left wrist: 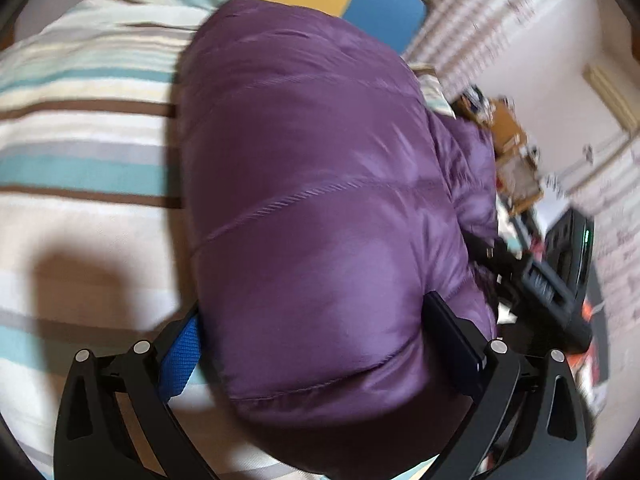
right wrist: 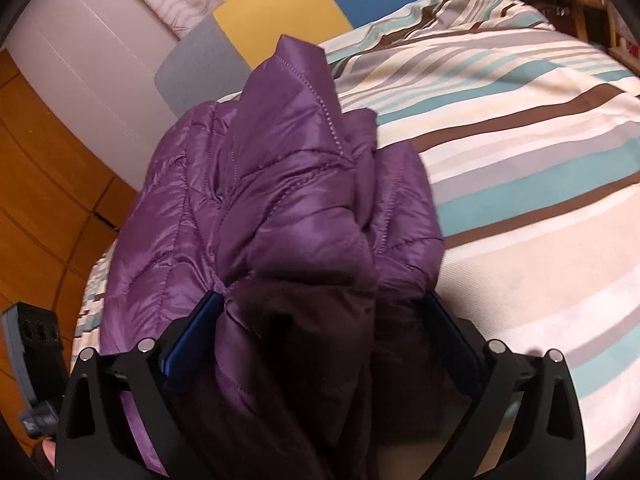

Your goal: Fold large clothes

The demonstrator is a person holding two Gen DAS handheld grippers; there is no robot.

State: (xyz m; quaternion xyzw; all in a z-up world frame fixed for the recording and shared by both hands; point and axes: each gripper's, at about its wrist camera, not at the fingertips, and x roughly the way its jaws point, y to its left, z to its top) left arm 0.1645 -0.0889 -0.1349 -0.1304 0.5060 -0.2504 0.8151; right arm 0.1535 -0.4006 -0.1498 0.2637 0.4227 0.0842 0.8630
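left hand-held gripper (left wrist: 312,344): black angular finger arms | silver round pivot screws | blue textured pads || right hand-held gripper (right wrist: 320,340): same black arms | silver screws | dark blue pads | fingertip visible at lower left edge of the right wrist view

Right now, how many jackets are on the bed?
1. A purple puffer jacket lies bunched near the edge of the striped bed, one end between each gripper's jaws. Its bulk could hide something underneath.

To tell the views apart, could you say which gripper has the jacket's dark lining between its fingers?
The right gripper: dark lining of the purple jacket shows between its fingers; the left gripper has only shiny shell.
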